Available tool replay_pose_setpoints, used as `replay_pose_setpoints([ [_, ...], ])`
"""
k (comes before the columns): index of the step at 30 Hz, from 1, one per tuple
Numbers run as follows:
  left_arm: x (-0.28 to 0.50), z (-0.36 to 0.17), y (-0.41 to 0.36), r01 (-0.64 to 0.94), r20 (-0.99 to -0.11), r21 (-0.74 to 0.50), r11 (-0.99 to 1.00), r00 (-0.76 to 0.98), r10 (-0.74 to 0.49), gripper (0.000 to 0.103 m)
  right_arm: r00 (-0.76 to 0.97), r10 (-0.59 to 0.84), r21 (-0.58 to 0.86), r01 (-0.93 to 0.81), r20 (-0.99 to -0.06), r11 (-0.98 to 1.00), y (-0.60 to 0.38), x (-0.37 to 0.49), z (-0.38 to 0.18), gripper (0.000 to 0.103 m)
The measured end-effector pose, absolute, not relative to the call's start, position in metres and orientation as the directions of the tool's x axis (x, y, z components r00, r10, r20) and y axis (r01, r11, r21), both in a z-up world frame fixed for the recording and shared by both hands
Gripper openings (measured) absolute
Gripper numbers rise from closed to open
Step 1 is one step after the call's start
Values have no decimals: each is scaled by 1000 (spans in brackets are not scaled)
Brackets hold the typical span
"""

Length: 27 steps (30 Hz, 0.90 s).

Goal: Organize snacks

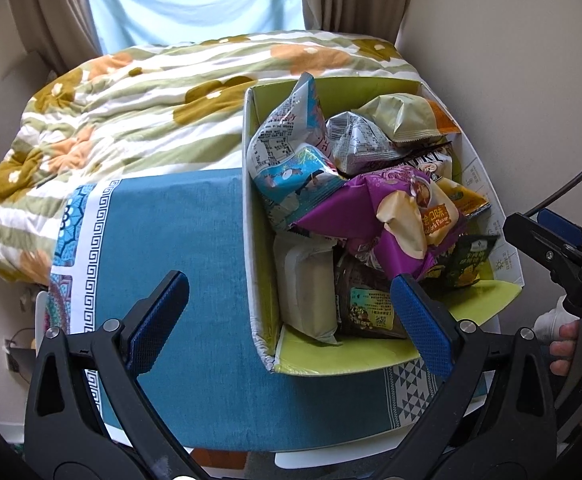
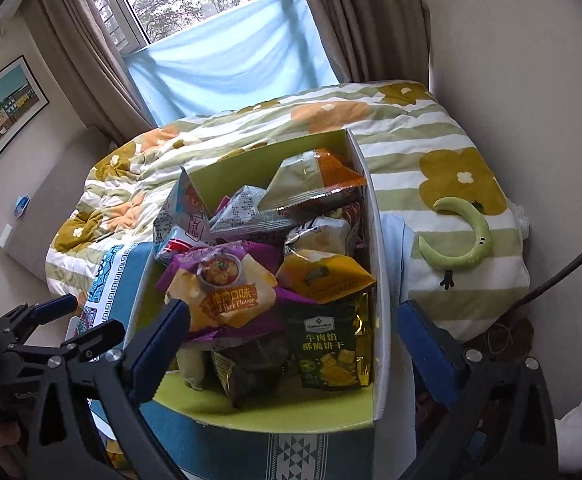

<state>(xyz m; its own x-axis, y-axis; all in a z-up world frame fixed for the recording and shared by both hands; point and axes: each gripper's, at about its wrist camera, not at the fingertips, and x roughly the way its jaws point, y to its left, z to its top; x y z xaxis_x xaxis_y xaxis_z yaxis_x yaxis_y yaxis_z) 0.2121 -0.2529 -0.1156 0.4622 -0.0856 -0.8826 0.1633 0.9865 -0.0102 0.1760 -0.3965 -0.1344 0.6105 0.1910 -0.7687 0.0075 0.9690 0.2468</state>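
Observation:
A white cardboard box with a green inside (image 1: 251, 240) (image 2: 375, 220) stands on a blue cloth and is heaped with snack bags. On top lie a purple bag (image 1: 379, 208) (image 2: 227, 284), a light-blue bag (image 1: 291, 152), a grey bag (image 1: 355, 140), an olive-and-orange bag (image 1: 407, 116) (image 2: 315, 180) and a dark green cracker bag (image 2: 327, 352). My left gripper (image 1: 291, 316) is open and empty, straddling the box's near left corner. My right gripper (image 2: 295, 340) is open and empty, hovering over the box's near end; it also shows at the right edge of the left wrist view (image 1: 559, 248).
The blue patterned cloth (image 1: 195, 248) covers a small table beside a bed with a floral striped quilt (image 1: 131, 100) (image 2: 431, 128). A green crescent plush (image 2: 463, 236) lies on the quilt. Curtains and a window stand behind. Walls close in on both sides.

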Motion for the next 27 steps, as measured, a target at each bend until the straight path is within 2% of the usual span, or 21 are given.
replay_pose_setpoints([
  [11, 176, -83, -231, 198, -839, 2, 980, 534, -106, 100, 661, 125, 185, 20, -740, 983, -380, 145, -112, 103],
  [22, 72, 0, -155, 161, -675, 40, 986, 732, -93, 103, 793, 30, 90, 32, -608, 995, -306, 52, -42, 103],
  [27, 23, 15, -124, 124, -618, 67, 990, 784, -56, 103, 819, -14, 25, 35, -573, 999, -270, 11, -27, 103],
])
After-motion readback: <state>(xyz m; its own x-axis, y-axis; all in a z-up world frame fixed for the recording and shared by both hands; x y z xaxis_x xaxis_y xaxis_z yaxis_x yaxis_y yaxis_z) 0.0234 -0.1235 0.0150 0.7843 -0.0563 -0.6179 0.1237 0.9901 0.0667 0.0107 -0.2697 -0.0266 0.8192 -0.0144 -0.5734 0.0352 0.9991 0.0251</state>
